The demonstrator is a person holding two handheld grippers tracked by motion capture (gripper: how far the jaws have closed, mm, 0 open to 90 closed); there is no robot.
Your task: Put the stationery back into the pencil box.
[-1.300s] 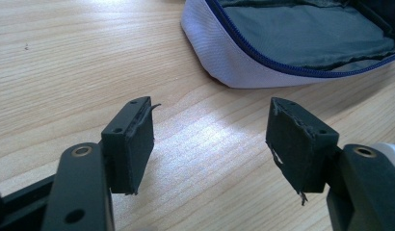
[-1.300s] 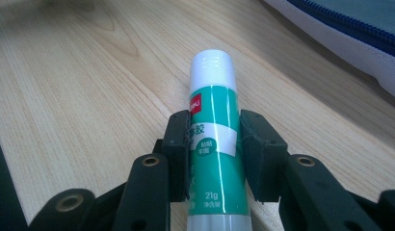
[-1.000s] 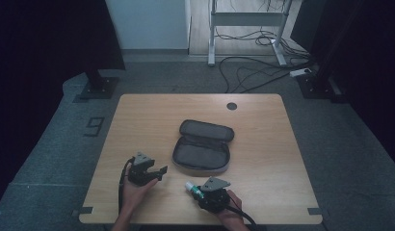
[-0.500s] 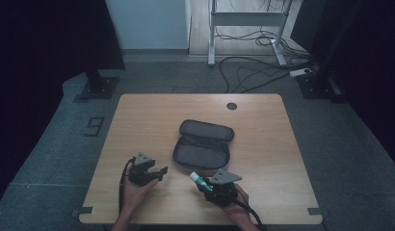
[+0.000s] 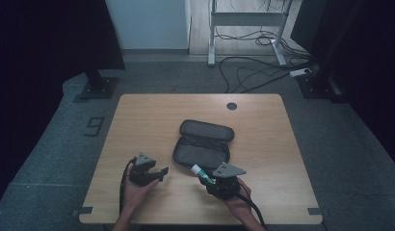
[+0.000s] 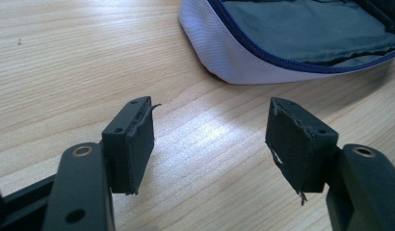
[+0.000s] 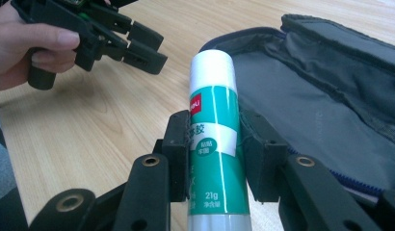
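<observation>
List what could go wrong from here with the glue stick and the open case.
1. The right gripper clamps the round, smooth glue stick at mid-body only; it might twist or slip out.
2. The pencil case lies loose on the table, and the left gripper is open and off it, so a nudge could shift it.

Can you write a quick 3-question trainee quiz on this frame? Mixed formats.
1. True or false: the right gripper is clamped on the glue stick.
2. The pencil case on the table is: A) zipped shut, B) open, lid folded back, C) standing on its end.
3. Fill in: the left gripper has its jaws ____ with nothing between them.

Key:
1. True; both jaws press the stick's green label.
2. B.
3. Open; bare wood shows in the gap, and the case's edge lies just ahead.
</observation>
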